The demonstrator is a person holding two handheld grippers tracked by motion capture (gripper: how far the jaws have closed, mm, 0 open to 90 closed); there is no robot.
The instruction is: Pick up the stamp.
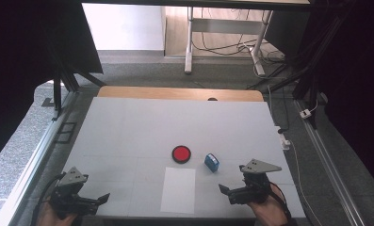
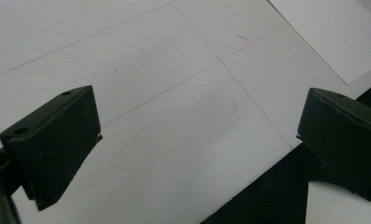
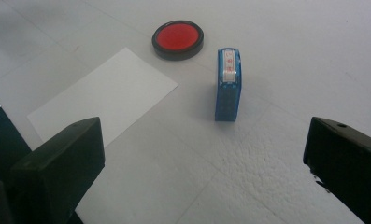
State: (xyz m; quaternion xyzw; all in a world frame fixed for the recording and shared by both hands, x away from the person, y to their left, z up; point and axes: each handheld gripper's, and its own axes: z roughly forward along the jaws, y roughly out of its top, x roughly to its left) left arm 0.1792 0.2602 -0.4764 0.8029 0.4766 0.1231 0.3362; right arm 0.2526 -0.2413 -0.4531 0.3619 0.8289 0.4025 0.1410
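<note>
My left gripper (image 1: pixel 102 197) and right gripper (image 1: pixel 222 189) gape wide at the table's (image 1: pixel 128 127) 6 o'clock edge — paper (image 1: pixel 178 189) between, pad (image 1: pixel 181 154), stamp (image 1: pixel 211 162) toward 12.

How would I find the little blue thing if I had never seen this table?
Look at the big white table and find the sheet of paper near the front edge. Just past its far end sits a round black pad with a red middle. The blue stamp lies right of that pad: it is the only blue, boxy thing there.
</note>
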